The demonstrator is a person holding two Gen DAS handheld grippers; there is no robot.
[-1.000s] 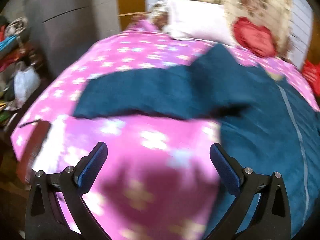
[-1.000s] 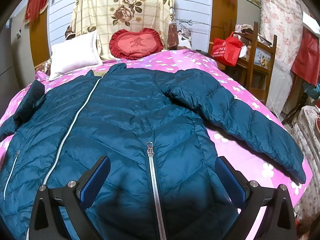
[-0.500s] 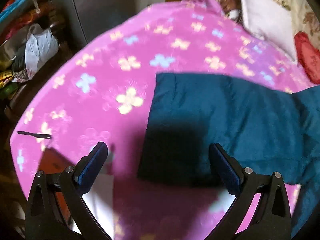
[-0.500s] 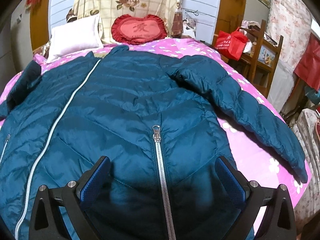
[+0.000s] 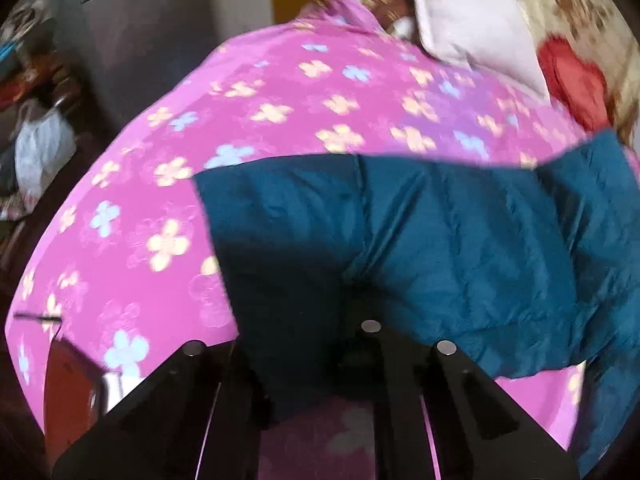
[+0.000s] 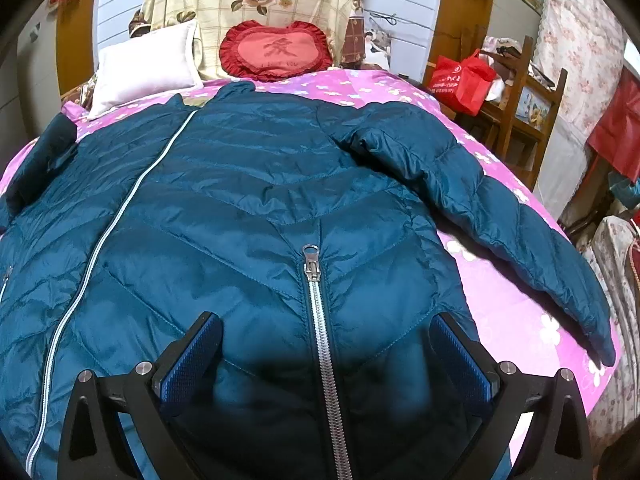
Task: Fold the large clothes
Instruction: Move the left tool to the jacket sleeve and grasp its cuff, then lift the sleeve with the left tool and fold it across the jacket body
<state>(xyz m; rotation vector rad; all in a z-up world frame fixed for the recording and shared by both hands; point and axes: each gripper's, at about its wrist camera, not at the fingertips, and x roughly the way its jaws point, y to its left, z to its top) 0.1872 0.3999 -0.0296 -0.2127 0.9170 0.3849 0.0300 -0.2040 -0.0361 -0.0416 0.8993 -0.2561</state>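
Teal quilted down jacket spread flat on pink floral bed, silver zipper between spread blue-padded fingers of right gripper, hovering above hem

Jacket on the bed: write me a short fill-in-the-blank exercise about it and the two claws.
1. The left claw is shut on the jacket's ____.
2. The right claw hovers ____ above the jacket.
3. The bedspread under the jacket is ____ with flowers.

Missing words: sleeve; open; pink
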